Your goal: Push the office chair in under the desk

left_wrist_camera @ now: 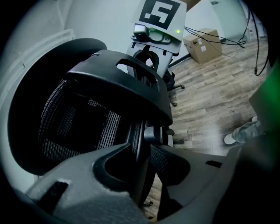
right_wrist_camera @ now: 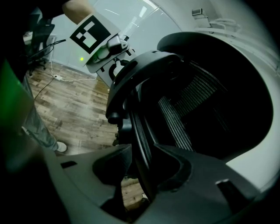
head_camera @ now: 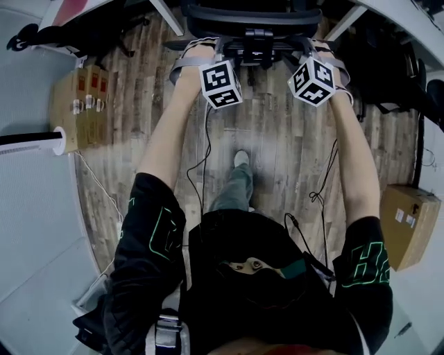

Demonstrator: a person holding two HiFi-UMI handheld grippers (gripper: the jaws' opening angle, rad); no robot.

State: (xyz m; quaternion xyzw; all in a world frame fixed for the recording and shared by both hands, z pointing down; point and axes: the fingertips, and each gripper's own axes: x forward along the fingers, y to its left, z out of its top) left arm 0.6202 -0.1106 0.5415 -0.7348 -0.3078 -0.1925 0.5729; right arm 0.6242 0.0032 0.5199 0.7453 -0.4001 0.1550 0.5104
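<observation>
readable text: none | cardboard box (head_camera: 78,105) labels: too small to read

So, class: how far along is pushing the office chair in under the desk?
Done: the left gripper and the right gripper each straddle the backrest edge, jaws apart, and the chair stands between the white legs of the desk. In hand: the push, both arms stretched forward. Left: possibly the last stretch in; the seat is hidden, so I cannot tell how far under it sits.
</observation>
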